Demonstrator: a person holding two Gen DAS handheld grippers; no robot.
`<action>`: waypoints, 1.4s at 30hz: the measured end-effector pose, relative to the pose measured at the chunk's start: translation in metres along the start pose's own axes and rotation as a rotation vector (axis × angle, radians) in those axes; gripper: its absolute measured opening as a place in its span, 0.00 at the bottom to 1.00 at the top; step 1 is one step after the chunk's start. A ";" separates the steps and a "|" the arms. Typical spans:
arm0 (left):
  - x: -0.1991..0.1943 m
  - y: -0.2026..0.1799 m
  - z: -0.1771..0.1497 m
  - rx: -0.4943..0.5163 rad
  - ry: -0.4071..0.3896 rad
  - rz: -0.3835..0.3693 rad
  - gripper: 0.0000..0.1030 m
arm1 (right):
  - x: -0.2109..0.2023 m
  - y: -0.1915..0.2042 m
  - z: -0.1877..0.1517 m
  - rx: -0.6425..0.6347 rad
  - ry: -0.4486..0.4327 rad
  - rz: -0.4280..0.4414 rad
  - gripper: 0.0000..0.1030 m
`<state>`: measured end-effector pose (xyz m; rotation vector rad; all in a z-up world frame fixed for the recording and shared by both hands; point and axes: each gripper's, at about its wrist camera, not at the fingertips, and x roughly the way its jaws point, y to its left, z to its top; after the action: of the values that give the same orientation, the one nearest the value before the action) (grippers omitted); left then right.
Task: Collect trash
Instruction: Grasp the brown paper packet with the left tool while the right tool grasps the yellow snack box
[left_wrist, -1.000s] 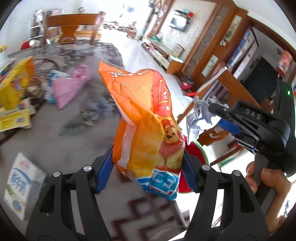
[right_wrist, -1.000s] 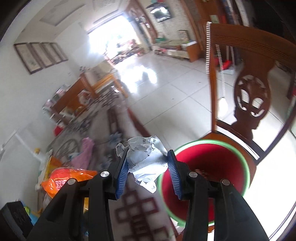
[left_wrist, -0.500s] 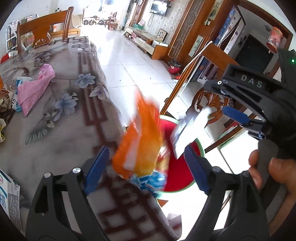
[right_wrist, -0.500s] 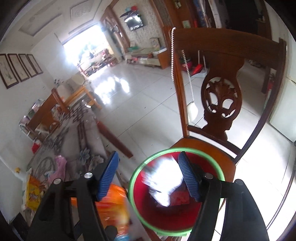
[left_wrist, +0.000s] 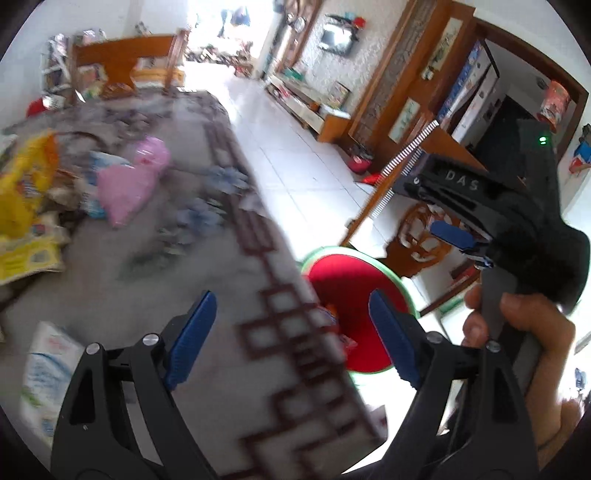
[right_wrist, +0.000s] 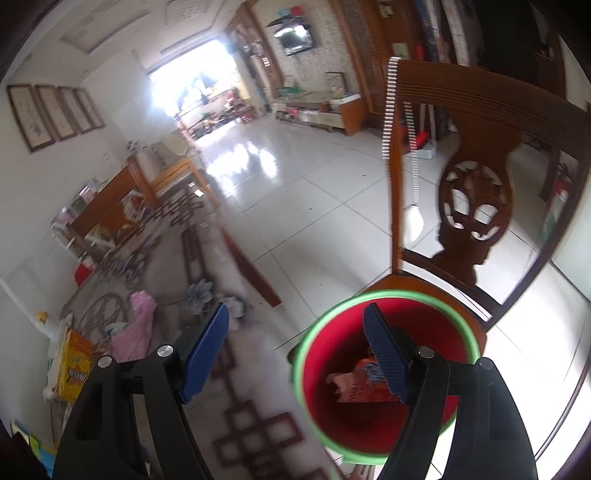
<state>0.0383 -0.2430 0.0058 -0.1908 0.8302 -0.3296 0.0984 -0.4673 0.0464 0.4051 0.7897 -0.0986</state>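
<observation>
Hovering over the red bin (right_wrist: 380, 369) with both tongs wide and nothing in them.
Your left gripper (left_wrist: 291, 332) and right gripper (right_wrist: 299, 347) have just been opening; nothing sits between either pair of jaws. Crumpled wrappers (right_wrist: 358, 380) lie inside the green-rimmed bin, which stands on a carved wooden chair (right_wrist: 476, 206) just beside the table (left_wrist: 192, 266). A pink bag (left_wrist: 125, 188), yellow packets (left_wrist: 22, 192) and a white tissue pack (left_wrist: 48, 373) lie on the patterned tablecloth, above a white tiled floor (right_wrist: 314, 206).
</observation>
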 end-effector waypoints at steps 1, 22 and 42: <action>-0.007 0.008 0.000 0.000 -0.014 0.015 0.82 | 0.001 0.010 -0.001 -0.022 0.005 0.010 0.71; -0.062 0.286 -0.031 -0.385 0.049 0.441 0.79 | 0.026 0.162 -0.055 -0.346 0.128 0.112 0.79; -0.072 0.291 -0.033 -0.394 0.030 0.246 0.49 | 0.054 0.227 -0.109 -0.440 0.321 0.267 0.79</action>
<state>0.0300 0.0532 -0.0514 -0.4468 0.9326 0.0658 0.1165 -0.2129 0.0114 0.1036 1.0361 0.3936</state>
